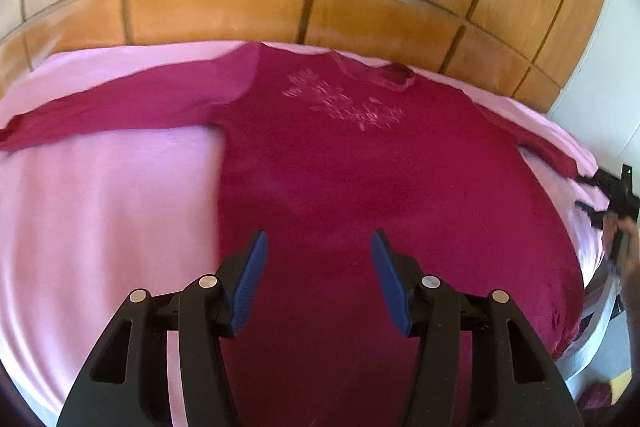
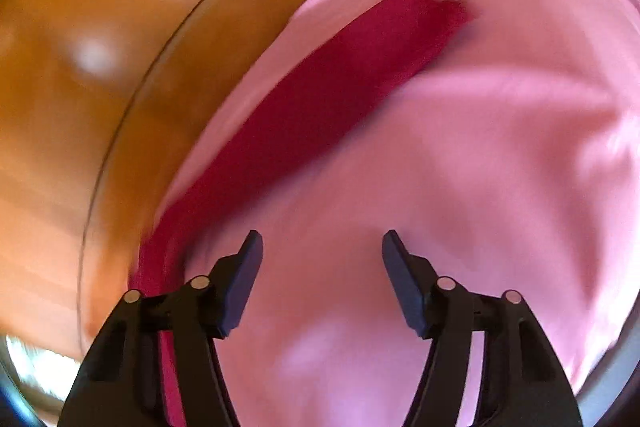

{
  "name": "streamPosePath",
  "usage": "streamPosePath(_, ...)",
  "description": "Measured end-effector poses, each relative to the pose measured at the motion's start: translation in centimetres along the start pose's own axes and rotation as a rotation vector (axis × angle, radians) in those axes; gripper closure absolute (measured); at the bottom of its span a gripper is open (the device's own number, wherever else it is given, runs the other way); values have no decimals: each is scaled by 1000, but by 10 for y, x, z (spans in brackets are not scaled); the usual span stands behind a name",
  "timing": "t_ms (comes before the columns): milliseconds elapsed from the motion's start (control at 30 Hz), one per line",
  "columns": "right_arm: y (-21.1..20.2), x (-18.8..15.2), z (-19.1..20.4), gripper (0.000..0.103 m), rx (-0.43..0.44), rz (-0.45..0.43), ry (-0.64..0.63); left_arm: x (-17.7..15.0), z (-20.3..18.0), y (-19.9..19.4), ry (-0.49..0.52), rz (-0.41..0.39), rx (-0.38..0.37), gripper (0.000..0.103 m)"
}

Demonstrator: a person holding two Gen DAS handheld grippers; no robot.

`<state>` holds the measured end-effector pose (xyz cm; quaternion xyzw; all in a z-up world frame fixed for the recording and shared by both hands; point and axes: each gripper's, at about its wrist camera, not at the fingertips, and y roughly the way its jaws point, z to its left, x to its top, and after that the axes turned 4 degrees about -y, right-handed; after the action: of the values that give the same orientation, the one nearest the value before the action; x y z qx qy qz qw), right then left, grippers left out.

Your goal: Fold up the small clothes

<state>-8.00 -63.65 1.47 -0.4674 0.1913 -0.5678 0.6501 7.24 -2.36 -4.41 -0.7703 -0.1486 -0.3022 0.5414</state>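
We see a pale pink sheet (image 1: 100,207) spread smooth across a bed, filling the near and middle ground. Behind it, along the far side, stands a glossy orange-brown wooden panel wall (image 1: 224,7) divided by dark grooves into rectangles, with bright patches of reflected light high up. At the far right we find a strip of white wall (image 1: 600,75). In the right wrist view the pink sheet (image 2: 480,167) and wood (image 2: 80,127) appear blurred.
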Motion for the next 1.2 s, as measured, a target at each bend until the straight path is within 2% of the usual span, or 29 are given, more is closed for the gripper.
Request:
streamPosePath(133,16,40,-18,51,-43,-91,120,-1,-18,21,33,50,-20,50)
streamPosePath(200,26,57,-21,51,-52,-102,146,-2,-23,27,48,64,-26,50)
streamPosePath(300,43,74,-16,53,-91,-107,135,-2,-28,32,63,67,-29,40)
streamPosePath(333,48,70,-9,59,-109,-106,123,-3,-29,33,64,66,-29,40)
streamPosePath(367,56,76,-3,75,-134,-90,96,-3,-31,33,67,67,-27,39)
streamPosePath(433,55,92,5,96,-173,-75,36,-1,-31,34,76,69,-25,39)
streamPosePath(567,48,88,62,96,-169,-109,-147,3,-28,35,63,75,-39,39)
streamPosePath(667,51,75,106,96,-140,-107,-280,8,-23,35,24,78,-63,39)
streamPosePath(767,66,45,162,96,-88,-66,-425,12,-17,35,-26,80,-86,39)
streamPosePath(867,80,19,199,96,-33,-18,-510,17,-11,35,-56,84,-97,39)
streamPosePath(1067,118,-54,281,97,78,100,-658,28,3,37,-127,89,-121,39)
streamPosePath(1167,134,-95,315,97,128,162,-715,32,7,37,-152,74,-128,31)
streamPosePath(1200,139,-112,326,97,145,183,-738,35,9,38,-164,76,-139,31)
